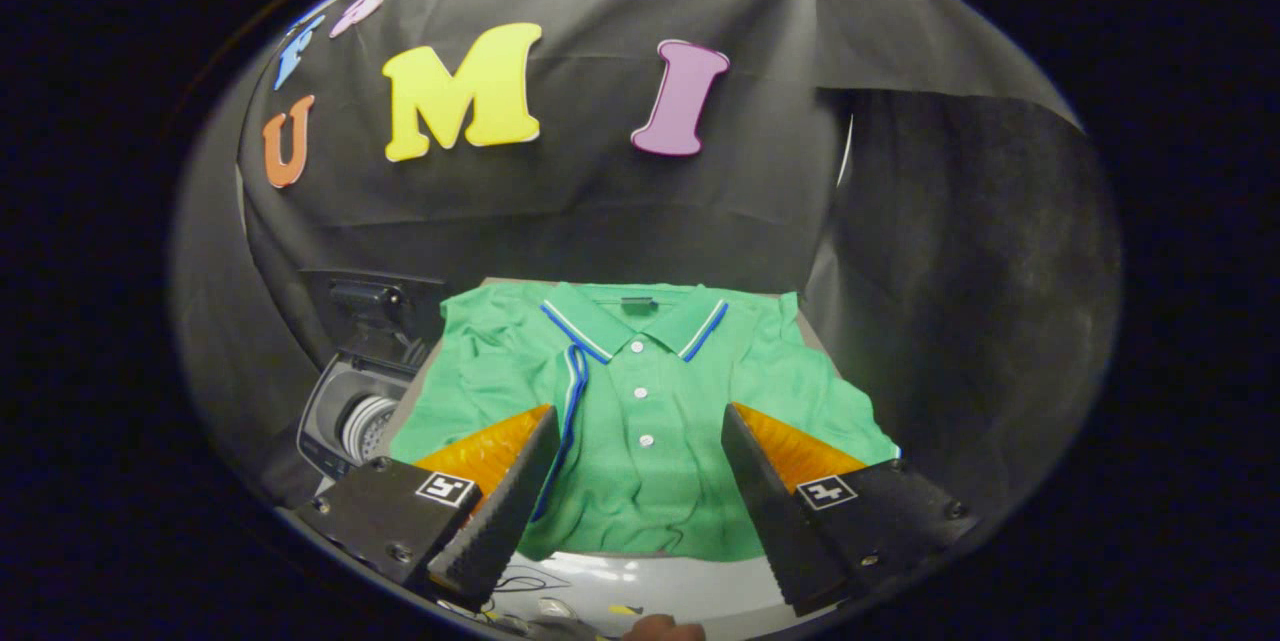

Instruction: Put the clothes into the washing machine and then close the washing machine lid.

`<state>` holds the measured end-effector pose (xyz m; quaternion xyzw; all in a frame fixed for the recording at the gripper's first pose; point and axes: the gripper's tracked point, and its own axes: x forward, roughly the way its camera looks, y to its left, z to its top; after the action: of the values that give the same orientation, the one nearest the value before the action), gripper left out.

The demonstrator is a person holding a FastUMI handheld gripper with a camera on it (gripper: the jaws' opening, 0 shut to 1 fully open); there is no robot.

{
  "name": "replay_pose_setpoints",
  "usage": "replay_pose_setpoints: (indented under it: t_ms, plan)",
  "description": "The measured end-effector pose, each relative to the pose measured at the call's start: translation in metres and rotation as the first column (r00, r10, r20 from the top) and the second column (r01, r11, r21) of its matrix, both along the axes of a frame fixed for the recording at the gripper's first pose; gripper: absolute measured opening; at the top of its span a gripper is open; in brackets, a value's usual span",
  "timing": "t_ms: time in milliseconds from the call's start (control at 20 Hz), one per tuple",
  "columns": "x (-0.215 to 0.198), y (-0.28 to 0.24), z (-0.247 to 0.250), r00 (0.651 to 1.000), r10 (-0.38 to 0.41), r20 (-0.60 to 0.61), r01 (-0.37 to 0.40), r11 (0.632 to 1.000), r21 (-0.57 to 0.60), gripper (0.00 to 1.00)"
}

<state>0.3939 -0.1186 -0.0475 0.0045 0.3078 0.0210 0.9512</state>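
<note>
Hovering over a flat green shirt (650, 421), I am holding the gripper (640, 421) wide open, washer (345, 416) lying open beside the shirt.

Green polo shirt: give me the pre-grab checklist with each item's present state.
1. Gripper fingers spread apart, holding nothing: ok.
2. Green polo shirt lies flat on the table, between and beyond the fingers: ok.
3. Washing machine, beside the shirt, lid up, drum open: ok.
4. Fingers touching the cloth: cannot tell.
5. Drum free of other items: cannot tell.
</note>
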Motion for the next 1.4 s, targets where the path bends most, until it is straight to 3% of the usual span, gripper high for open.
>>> replay_pose_setpoints:
  t_ms: [400,600,900,1150,1300,1400]
  plan:
    - [0.015,-0.005,-0.037,0.996,0.007,-0.089,-0.011,0.999,-0.04,1.0]
    - [0.016,-0.003,-0.044,0.992,-0.029,-0.123,0.042,0.994,0.101,1.0]
    - [0.014,0.001,-0.046,0.99,-0.021,-0.136,0.036,0.993,0.108,0.99]
    - [0.014,0.013,-0.045,0.984,-0.013,-0.176,0.065,0.954,0.291,0.09]
    - [0.014,0.009,-0.04,0.98,-0.029,-0.194,0.091,0.944,0.317,0.07]
    - [0.016,0.011,-0.027,0.989,-0.042,-0.141,0.082,0.953,0.293,0.06]
